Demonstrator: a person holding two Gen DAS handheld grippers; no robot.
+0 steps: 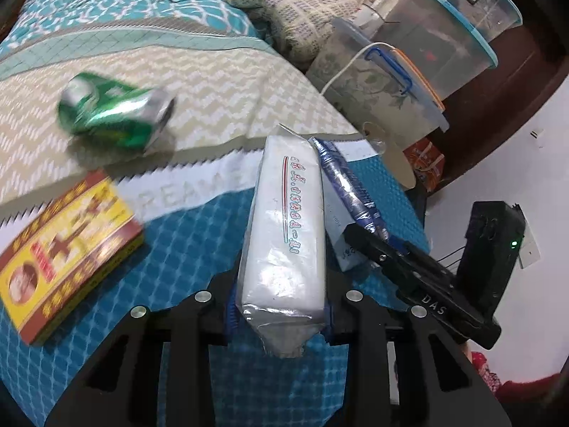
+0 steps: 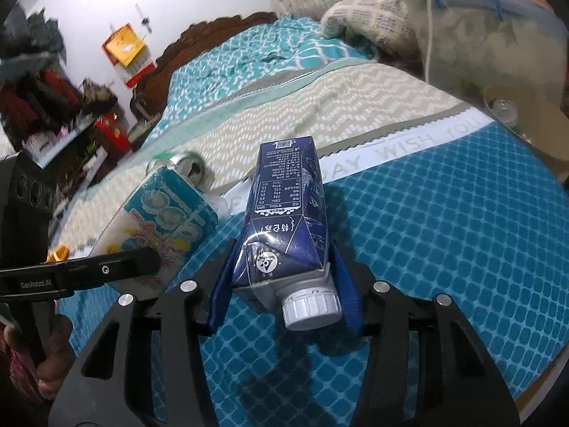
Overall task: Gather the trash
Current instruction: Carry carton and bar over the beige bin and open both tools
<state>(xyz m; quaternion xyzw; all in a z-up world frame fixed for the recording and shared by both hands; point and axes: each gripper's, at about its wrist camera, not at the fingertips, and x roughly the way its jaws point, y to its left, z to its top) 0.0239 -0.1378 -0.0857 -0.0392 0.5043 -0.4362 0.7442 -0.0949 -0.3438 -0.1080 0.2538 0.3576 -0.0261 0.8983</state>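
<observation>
Left tongs (image 1: 281,311) pinch a white packet (image 1: 284,235); right tongs (image 2: 284,284) pinch a blue carton (image 2: 284,210); a green can (image 1: 113,106) lies at ten o'clock on the bed (image 1: 213,82).

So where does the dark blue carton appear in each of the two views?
Left wrist view: dark blue carton right of centre, behind the white packet, held by the right gripper.
Right wrist view: carton at centre, between the blue pads.
Shared landmark: the green can on the bed.
</observation>
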